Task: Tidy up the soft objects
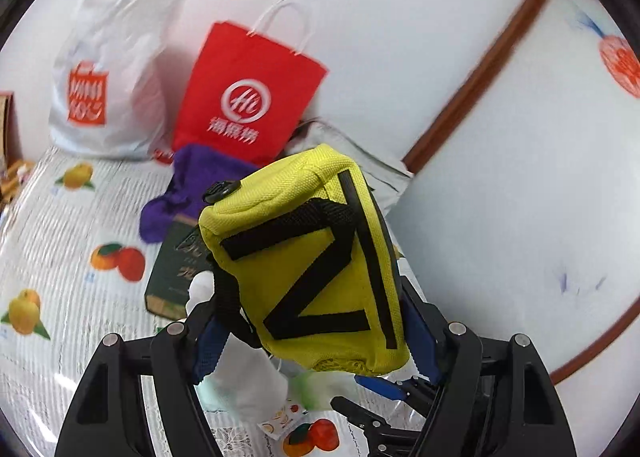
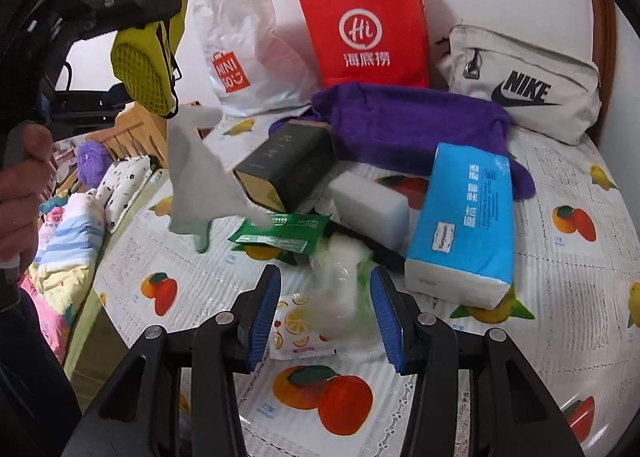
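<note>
My left gripper is shut on a yellow pouch with black straps and holds it up above the table. In the right wrist view the pouch hangs at the upper left in the left gripper, and a pale cloth dangles below it. My right gripper is low over the table with its blue pads apart. A clear plastic bag of white and green soft stuff lies between them, close to the right pad, with a gap at the left pad.
On the fruit-print tablecloth lie a blue tissue pack, a dark box, a white block, a green packet and a purple towel. Behind stand a red paper bag, a white plastic bag and a Nike pouch. Bedding lies left.
</note>
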